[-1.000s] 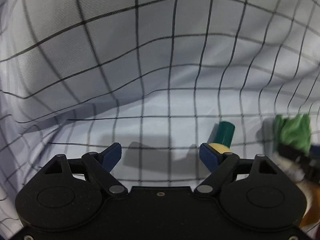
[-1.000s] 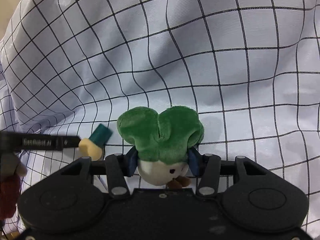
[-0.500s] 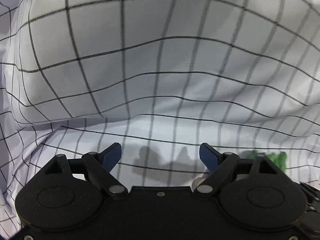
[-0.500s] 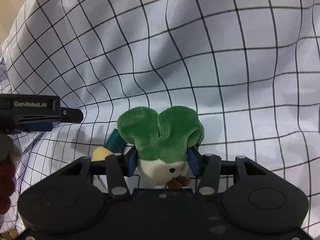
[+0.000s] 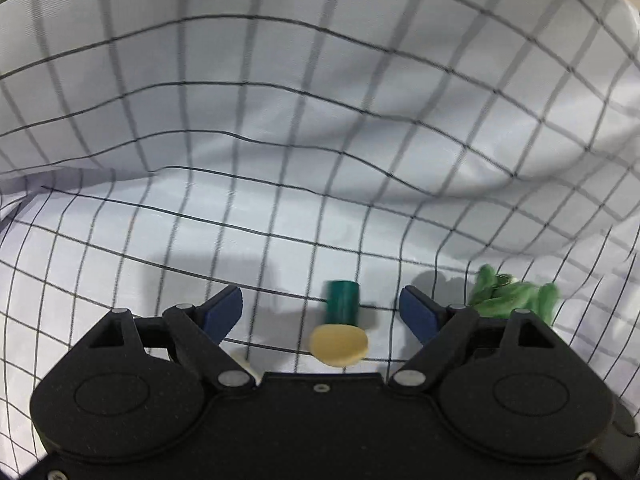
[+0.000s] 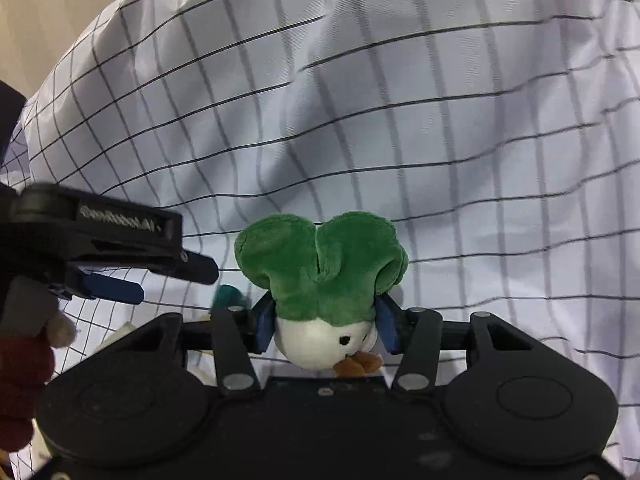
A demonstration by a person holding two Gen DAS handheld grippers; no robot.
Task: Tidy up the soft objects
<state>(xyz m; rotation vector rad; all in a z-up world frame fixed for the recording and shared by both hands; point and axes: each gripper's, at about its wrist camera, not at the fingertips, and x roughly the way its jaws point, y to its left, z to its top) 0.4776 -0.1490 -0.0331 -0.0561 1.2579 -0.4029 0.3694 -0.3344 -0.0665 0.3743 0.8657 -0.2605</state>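
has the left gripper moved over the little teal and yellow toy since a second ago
Yes. The left gripper shifted rightward across the checked cloth; the teal and yellow toy now lies between its open fingers.

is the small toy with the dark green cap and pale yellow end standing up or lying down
Lying down. In the left wrist view the small toy with the dark green cap and pale yellow end rests lengthwise on the checked white cloth, between the left gripper's open fingers, untouched.

Checked cloth fills both views.
White fabric (image 5: 320, 120) with thin black grid lines lies rumpled in soft folds, evenly lit (gentle shadows in the creases); a tan surface (image 6: 60, 8) shows beyond its upper-left edge.
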